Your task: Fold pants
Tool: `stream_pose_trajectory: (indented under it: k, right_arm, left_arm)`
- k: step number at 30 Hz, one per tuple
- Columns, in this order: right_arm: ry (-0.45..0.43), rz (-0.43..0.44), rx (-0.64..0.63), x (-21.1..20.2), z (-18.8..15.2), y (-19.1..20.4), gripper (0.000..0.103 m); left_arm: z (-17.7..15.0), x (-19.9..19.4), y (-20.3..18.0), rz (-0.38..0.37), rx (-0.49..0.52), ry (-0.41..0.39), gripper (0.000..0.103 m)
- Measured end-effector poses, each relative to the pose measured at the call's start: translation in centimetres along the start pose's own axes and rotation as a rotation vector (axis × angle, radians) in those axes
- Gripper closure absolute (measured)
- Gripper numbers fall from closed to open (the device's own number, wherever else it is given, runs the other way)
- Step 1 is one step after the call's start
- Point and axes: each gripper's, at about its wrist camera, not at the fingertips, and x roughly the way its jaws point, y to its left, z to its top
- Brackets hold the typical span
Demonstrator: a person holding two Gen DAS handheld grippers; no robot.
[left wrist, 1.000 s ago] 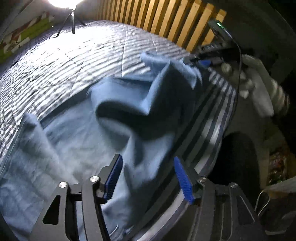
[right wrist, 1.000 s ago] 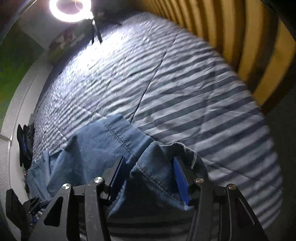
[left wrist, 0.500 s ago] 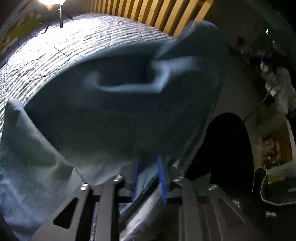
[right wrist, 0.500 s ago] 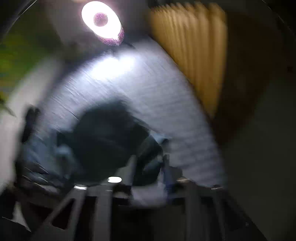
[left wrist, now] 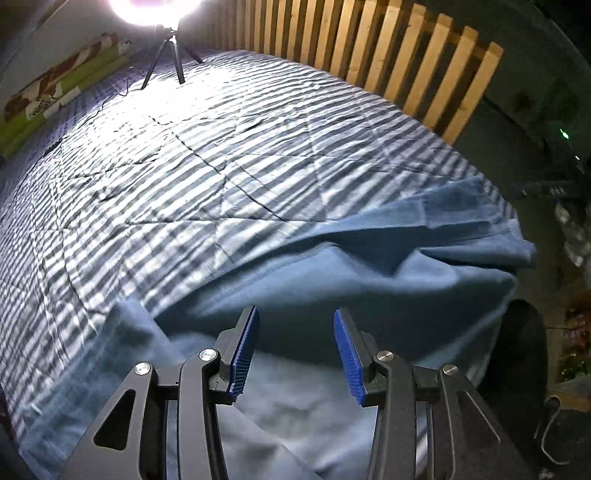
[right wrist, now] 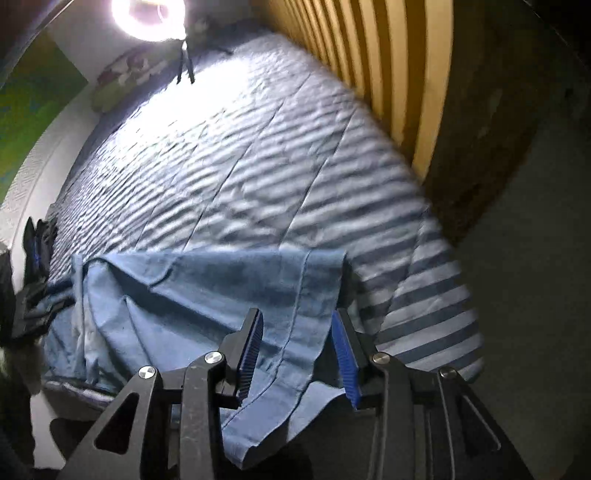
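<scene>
pants [left wrist: 362, 280] – blue, lying folded over on the striped bed cover [left wrist: 207, 155] near its front edge (one part hangs off) | left gripper [left wrist: 293, 350] – jaws opening, nothing pinched, cloth below | right gripper [right wrist: 297, 349] – jaws opening, pants edge between the pads, not squeezed | lamp [left wrist: 155, 7] – bright at the far end

A ring light [left wrist: 155, 7] on a tripod [left wrist: 168, 55] glares over a bed's striped quilt [left wrist: 207, 147], far ahead of the claws. Wooden slats [left wrist: 369, 44] line the bed's right side; elsewhere, darkness.
</scene>
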Motion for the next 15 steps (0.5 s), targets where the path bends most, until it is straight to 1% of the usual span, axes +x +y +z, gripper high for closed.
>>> stream_pose_trajectory:
  k: [3,6,9,10,11,12,13,15]
  right_arm:
    - [0.067,0.012,0.019,1.4,-1.0,-0.6,0.067]
    - [0.112,0.039,0.031,2.5,-1.6,-0.8,0.067]
    - [0.139,0.011,0.008,3.8,-2.0,-0.2,0.068]
    - [0.131,0.003,-0.001,3.8,-2.1,0.2,0.086]
    - [0.124,0.022,-0.005,3.7,-2.0,0.5,0.094]
    - [0.115,0.043,-0.009,3.4,-1.8,0.9,0.096]
    - [0.089,0.045,-0.02,2.7,-1.4,1.4,0.097]
    - [0.014,0.053,-0.055,0.6,0.4,2.4,0.097]
  left_arm:
    - [0.6,1.4,1.4,0.008,-0.02,0.016,0.058]
    - [0.5,2.7,2.4,0.007,-0.052,0.023,0.058]
    - [-0.8,2.6,3.2,0.015,-0.07,0.021,0.058]
    - [-1.0,2.4,3.5,0.022,-0.079,0.015,0.058]
    - [-1.2,2.2,4.0,0.025,-0.086,0.009,0.058]
    - [-1.5,1.9,4.4,0.028,-0.095,0.004,0.058]
    - [-1.9,1.5,4.9,0.033,-0.104,0.001,0.058]
    - [-2.5,1.1,5.7,0.048,-0.123,0.0,0.058]
